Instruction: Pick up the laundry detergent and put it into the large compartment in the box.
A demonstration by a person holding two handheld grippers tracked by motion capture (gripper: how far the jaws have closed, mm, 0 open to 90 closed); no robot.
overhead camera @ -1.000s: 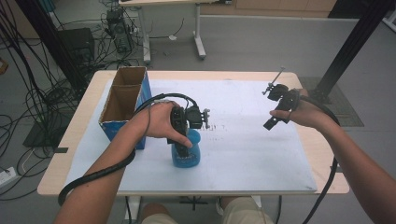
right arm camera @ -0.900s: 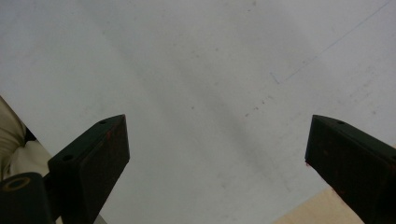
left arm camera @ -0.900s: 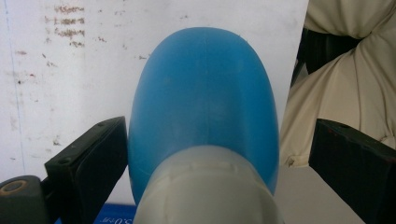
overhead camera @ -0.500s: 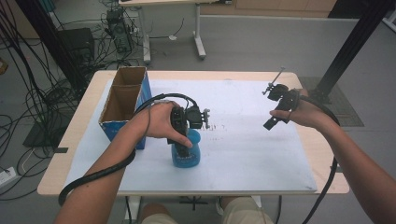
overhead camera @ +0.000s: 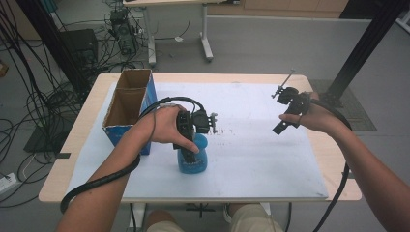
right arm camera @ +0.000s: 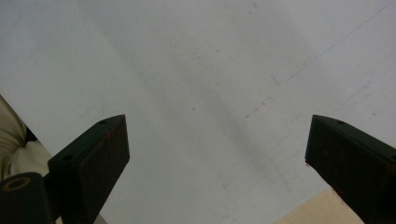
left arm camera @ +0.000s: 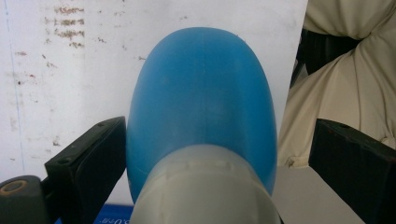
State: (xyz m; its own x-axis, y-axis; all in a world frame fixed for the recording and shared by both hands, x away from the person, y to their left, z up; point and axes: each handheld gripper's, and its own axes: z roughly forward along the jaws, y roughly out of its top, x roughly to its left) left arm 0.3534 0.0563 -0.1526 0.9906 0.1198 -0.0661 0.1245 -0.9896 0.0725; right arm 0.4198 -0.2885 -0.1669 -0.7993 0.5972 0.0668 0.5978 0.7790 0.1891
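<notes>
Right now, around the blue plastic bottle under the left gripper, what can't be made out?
- Blue plastic bottle: high view, the left hand and left gripper cover its top.
- Its cap: left gripper view, cut off by the bottom edge.
- Open cardboard box: high view, contents in shadow.

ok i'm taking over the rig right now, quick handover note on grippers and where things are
Left gripper: open, jaws either side of the blue bottle; one jaw at its side, the other apart from it. Not yet gripped.
Right gripper: open, empty, held above the white sheet at the right.
Blue bottle stands near the front edge; the open cardboard box is at the left.
Left to do: close on the bottle and lift it, perhaps towards the box.
</notes>
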